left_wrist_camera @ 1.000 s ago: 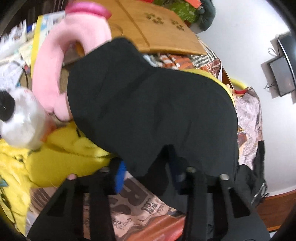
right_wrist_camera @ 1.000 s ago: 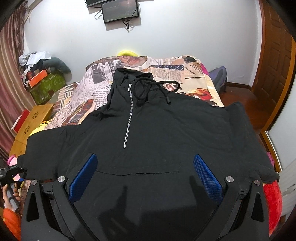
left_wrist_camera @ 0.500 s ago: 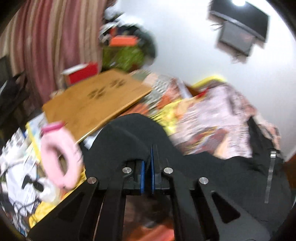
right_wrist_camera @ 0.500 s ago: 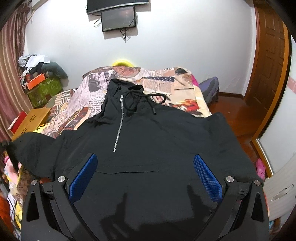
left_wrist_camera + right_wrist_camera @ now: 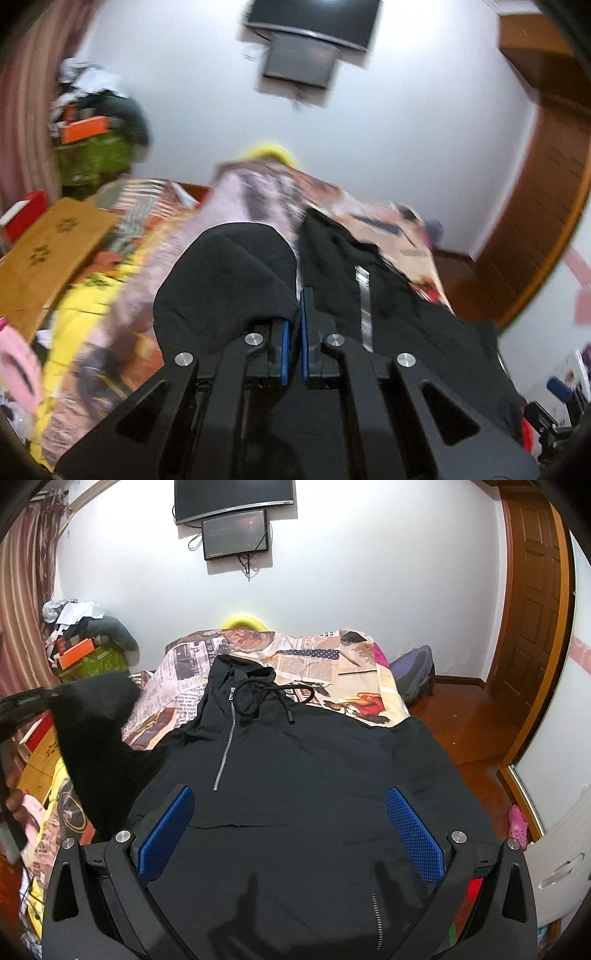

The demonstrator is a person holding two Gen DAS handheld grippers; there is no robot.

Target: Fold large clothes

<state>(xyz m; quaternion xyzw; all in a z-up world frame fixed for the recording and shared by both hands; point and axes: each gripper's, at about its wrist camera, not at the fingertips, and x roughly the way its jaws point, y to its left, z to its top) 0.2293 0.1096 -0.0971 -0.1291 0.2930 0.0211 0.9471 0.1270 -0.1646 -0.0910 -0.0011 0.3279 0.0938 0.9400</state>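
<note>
No brand or label legible anywhere; the newspaper-print bedspread (image 5: 192,661) carries headline type too small and warped to read. Black hooded pullover (image 5: 295,775) lies chest-up on the bed, spreading from under and between the right gripper (image 5: 290,834) fingers forward to the hood (image 5: 236,672). Silver half-zip (image 5: 225,749) runs ahead of the left finger pad; black drawcord (image 5: 273,698) loops farther forward of it; a pocket seam crosses just ahead of both blue pads. Right gripper hangs above the hem, fingers spread wide, nothing between them. Left gripper (image 5: 291,332) is clamped on the sleeve (image 5: 225,280): blue pads nearly meet, black cloth pinched between them and bunched up in a rounded fold ahead of and over the left finger. In the right wrist view that sleeve (image 5: 96,738) is raised off the bed, well left of the left finger. Left wrist view is motion-blurred.
</note>
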